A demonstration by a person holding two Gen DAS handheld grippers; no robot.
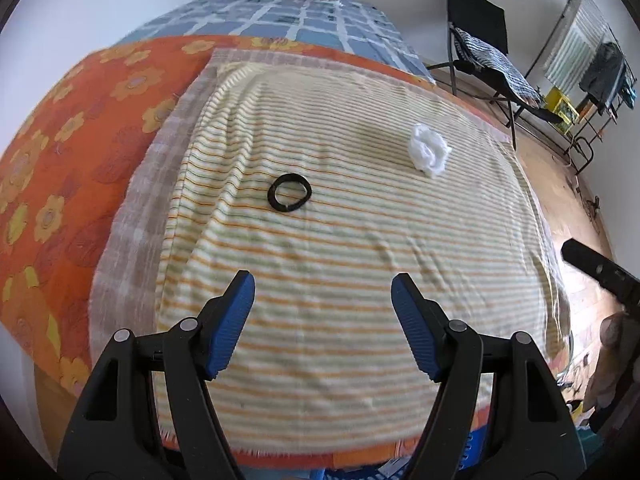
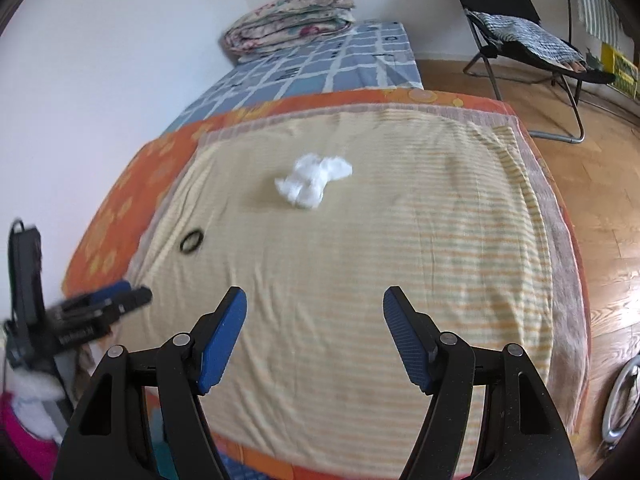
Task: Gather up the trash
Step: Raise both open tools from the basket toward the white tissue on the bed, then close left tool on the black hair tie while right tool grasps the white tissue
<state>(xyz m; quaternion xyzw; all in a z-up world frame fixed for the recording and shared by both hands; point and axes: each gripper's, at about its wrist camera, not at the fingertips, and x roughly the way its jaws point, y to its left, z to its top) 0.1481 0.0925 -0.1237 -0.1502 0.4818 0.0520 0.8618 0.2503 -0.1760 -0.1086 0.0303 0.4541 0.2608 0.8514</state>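
Observation:
A crumpled white tissue (image 1: 429,150) lies on a yellow striped cloth (image 1: 320,280) spread over a bed; the right wrist view has the tissue (image 2: 313,182) ahead of centre. A black ring-shaped hair tie (image 1: 289,193) lies left of it, also seen as a small ring (image 2: 191,241). My left gripper (image 1: 323,282) hovers open above the cloth's near part, nothing between its blue pads. My right gripper (image 2: 315,298) is open too, over the near edge, well short of the tissue. The left gripper (image 2: 120,294) shows blurred at the right wrist view's left edge.
An orange flowered sheet (image 1: 80,140) and a blue checked cover (image 1: 304,20) lie beyond the cloth, with folded bedding (image 2: 292,20) by the wall. A black folding chair (image 2: 516,32) stands on the wooden floor (image 2: 600,200) to the right. A white ring (image 2: 624,396) lies low right.

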